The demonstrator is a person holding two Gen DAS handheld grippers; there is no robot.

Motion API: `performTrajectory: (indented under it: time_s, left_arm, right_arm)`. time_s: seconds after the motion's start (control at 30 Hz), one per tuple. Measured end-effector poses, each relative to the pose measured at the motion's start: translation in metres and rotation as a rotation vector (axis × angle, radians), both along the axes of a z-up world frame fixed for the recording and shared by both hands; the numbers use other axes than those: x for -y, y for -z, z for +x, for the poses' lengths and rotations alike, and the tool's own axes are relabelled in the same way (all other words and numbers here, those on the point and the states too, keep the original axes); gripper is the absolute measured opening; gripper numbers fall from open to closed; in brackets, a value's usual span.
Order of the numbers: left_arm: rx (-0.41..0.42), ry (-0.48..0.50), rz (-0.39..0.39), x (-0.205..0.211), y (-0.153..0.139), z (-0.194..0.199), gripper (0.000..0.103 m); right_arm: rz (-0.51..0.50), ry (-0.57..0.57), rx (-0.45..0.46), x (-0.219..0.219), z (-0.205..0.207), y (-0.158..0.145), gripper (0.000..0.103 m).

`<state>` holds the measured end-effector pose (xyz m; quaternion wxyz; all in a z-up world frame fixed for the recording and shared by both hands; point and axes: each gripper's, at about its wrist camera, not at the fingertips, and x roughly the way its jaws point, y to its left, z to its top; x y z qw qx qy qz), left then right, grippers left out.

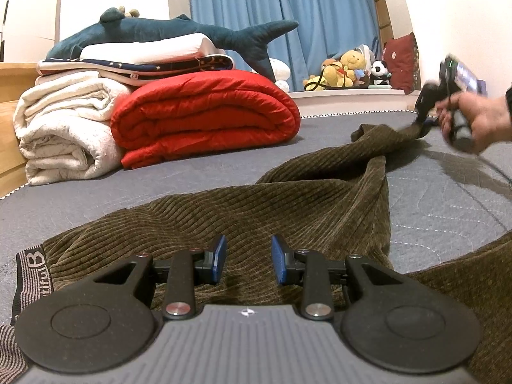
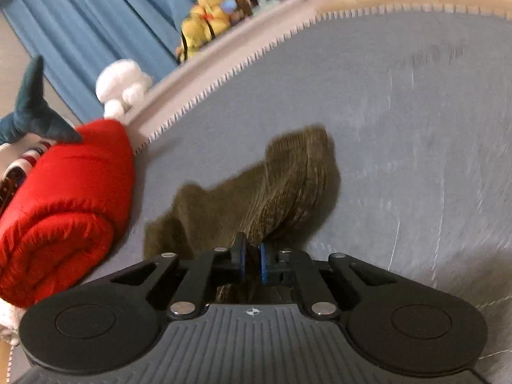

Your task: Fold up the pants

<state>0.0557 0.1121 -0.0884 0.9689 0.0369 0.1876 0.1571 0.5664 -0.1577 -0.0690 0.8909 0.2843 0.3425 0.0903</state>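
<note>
The right gripper [image 2: 252, 257] had its fingers clenched on a leg end of the brown corduroy pants [image 1: 288, 198], spread across the grey mattress [image 1: 160, 179] toward its far edge. The left gripper [image 1: 249, 257] hovered released over the waistband [image 1: 30, 275]. Straightening looked underway; next, likely carrying that leg over. Motion blur obscured the hem; the second leg ran out of view.

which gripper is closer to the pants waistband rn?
Left. The left gripper hangs open over the pants right beside the waistband. The right gripper is shut on a leg end far across the mattress.
</note>
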Motion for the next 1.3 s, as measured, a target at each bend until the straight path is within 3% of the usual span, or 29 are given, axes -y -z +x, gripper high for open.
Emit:
performTrajectory:
  time_s: [0.07, 0.17, 0.27, 0.37, 0.43, 0.47, 0.53, 0.67, 0.83, 1.0, 1.1, 1.17, 1.23, 1.27, 1.3]
  left_arm:
    - [0.001, -0.001, -0.001, 0.0, 0.0, 0.0, 0.035]
    - [0.003, -0.001, -0.001, 0.0, 0.0, -0.001, 0.035]
    - [0.002, -0.001, -0.002, 0.0, -0.001, -0.001, 0.035]
    - [0.0, -0.002, -0.008, -0.001, -0.001, -0.001, 0.035]
    - [0.0, -0.002, -0.007, -0.001, -0.002, -0.001, 0.035]
    - [-0.001, -0.002, -0.006, -0.001, -0.002, -0.001, 0.035]
    - [-0.001, -0.004, -0.008, -0.002, -0.002, -0.001, 0.035]
    - [-0.001, -0.004, -0.004, -0.003, -0.002, -0.001, 0.036]
    - [-0.002, -0.003, -0.001, -0.002, -0.001, -0.002, 0.037]
    - [-0.001, -0.005, -0.002, -0.002, -0.002, -0.002, 0.037]
    - [0.0, -0.005, -0.001, -0.002, -0.002, -0.003, 0.037]
    - [0.0, -0.005, -0.002, -0.002, -0.002, -0.003, 0.037]
    - [-0.001, -0.005, -0.002, -0.002, -0.002, -0.002, 0.037]
    - [-0.001, -0.005, -0.002, -0.002, -0.002, -0.002, 0.037]
    - [-0.001, -0.005, -0.002, -0.002, -0.002, -0.002, 0.037]
  right_arm:
    - [-0.007, 0.04, 0.052, 0.01, -0.013, -0.027, 0.007]
    - [-0.062, 0.106, 0.15, 0.026, -0.038, -0.091, 0.007]
    - [-0.199, 0.204, 0.149, 0.041, -0.076, -0.148, 0.007]
    - [-0.286, 0.189, 0.132, 0.054, -0.097, -0.171, 0.009]
    - [-0.355, 0.164, 0.096, 0.065, -0.103, -0.16, 0.01]
    - [-0.364, 0.169, 0.034, 0.08, -0.108, -0.147, 0.012]
    - [-0.279, 0.204, -0.093, 0.118, -0.126, -0.122, 0.018]
    - [-0.25, 0.318, -0.063, 0.183, -0.176, -0.101, 0.033]
    - [-0.032, 0.33, -0.135, 0.246, -0.201, -0.064, 0.035]
    - [0.119, 0.249, -0.153, 0.248, -0.15, -0.058, 0.05]
    - [0.102, 0.193, -0.252, 0.238, -0.111, -0.053, 0.052]
    - [0.093, 0.251, -0.305, 0.234, -0.094, -0.044, 0.053]
    - [0.074, 0.257, -0.33, 0.227, -0.077, -0.038, 0.051]
    - [0.037, 0.275, -0.334, 0.222, -0.072, -0.038, 0.034]
    - [0.01, 0.297, -0.338, 0.219, -0.068, -0.039, 0.001]
